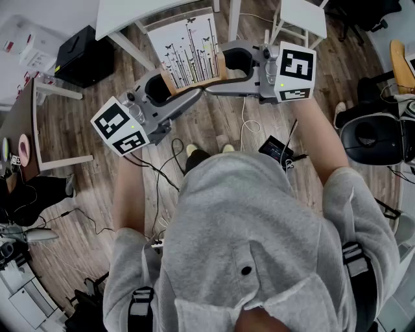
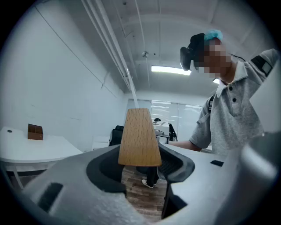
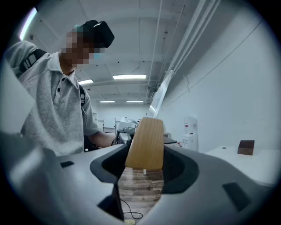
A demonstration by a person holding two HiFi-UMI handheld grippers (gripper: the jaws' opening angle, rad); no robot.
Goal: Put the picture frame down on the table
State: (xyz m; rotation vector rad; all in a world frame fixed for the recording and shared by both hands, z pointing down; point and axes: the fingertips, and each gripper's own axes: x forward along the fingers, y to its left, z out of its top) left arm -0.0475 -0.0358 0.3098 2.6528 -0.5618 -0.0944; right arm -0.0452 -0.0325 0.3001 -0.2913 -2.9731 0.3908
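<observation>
The picture frame [image 1: 188, 45], a white print of black stems and butterflies with wooden end pieces, hangs in the air over the wood floor. It is carried between both grippers. My left gripper [image 1: 168, 83] is shut on its left wooden end [image 2: 139, 138], which fills the gap between the jaws in the left gripper view. My right gripper [image 1: 224, 65] is shut on the right wooden end [image 3: 146, 144]. A white table [image 1: 130, 14] stands just beyond the frame; a small brown box [image 2: 35, 131] sits on it.
A second white table [image 1: 305, 16] stands at the back right. A black box [image 1: 84, 55] sits on the floor at the left, a dark chair [image 1: 376, 139] at the right. Cables [image 1: 162, 175] run across the floor near my feet.
</observation>
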